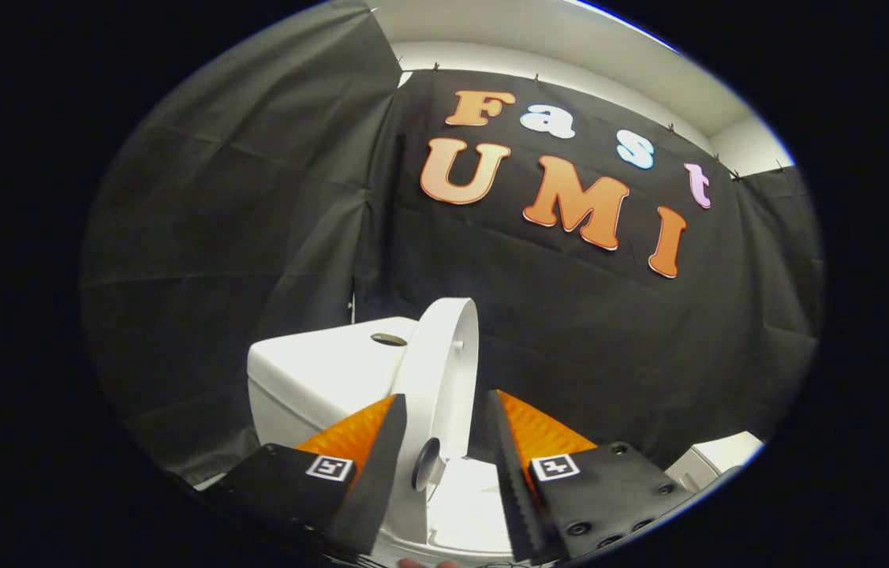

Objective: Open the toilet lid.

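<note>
I'm working in a staged booth, not a real bathroom: black cloth (255, 197) hangs as walls below a white ceiling (570, 55), and a white toilet (318, 379) stands alone against it.

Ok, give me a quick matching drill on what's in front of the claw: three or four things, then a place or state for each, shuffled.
Things:
1. toilet lid
2. cistern
3. flush button
4. claw

Places or states:
A. open, not gripping
B. raised on edge, between the fingers
C. set in the cistern's top
D. behind the lid, against the black cloth wall

Pairs: 1-B, 2-D, 3-C, 4-A
</note>
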Motion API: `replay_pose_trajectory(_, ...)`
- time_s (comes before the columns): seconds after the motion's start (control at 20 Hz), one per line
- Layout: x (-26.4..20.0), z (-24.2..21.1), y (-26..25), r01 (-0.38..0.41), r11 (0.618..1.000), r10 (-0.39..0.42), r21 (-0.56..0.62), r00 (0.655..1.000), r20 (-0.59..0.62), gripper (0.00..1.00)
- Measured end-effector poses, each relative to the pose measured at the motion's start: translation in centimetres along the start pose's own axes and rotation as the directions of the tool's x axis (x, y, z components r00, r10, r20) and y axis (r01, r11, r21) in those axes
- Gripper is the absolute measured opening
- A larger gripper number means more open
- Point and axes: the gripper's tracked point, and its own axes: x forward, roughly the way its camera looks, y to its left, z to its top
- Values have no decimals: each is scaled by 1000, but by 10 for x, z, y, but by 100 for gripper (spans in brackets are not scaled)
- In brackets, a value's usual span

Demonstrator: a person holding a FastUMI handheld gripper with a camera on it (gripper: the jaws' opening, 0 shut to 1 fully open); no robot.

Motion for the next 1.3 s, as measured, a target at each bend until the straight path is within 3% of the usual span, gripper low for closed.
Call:
replay_pose_trajectory(0.15,-4,7,-16,-34,995,33,98,999,14,88)
replay_pose_trajectory(0.3,-7,13,-42,-76,980,71,187,997,30,88)
replay_pose_trajectory(0.75,-20,13,-198,67,976,-74,205,997,27,88)
replay_pose_trajectory(1.3,-87,-23,-328,102,962,-99,253,995,-22,88)
